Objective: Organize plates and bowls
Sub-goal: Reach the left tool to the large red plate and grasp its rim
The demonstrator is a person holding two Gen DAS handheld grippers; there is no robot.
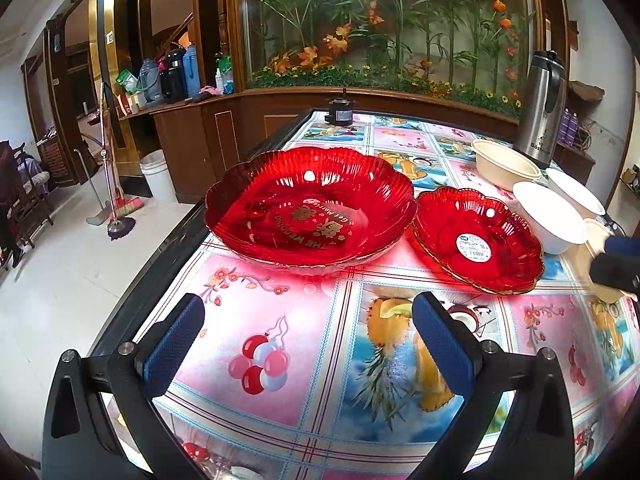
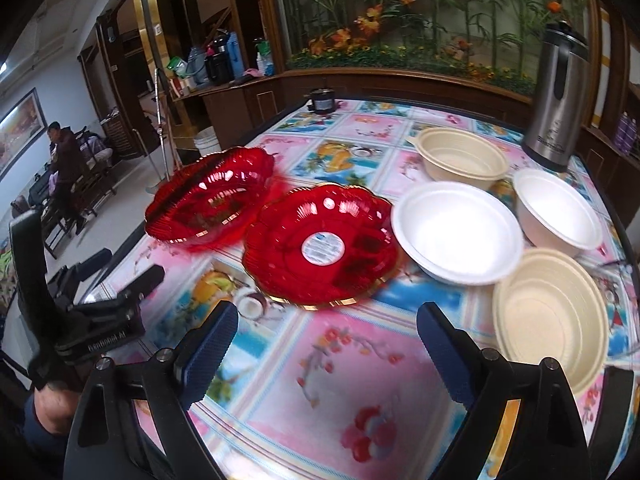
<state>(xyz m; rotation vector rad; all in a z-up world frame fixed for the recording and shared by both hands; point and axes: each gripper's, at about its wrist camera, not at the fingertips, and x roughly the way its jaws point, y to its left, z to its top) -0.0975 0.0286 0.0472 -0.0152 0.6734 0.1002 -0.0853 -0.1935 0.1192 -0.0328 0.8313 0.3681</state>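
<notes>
We hold both grippers open w/ nothing between jaws. Small plate point(image 2: 320, 244) lies straight ahead of right gripper point(image 2: 326, 350), between big plate point(image 2: 212, 200) and white bowl point(image 2: 456, 232). Left gripper point(image 1: 308, 344) faces the big plate, so right is nearer, we think.

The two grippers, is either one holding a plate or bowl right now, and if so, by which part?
Nothing is held. The left gripper and right gripper are both open over bare tablecloth, short of the dishes.
</notes>
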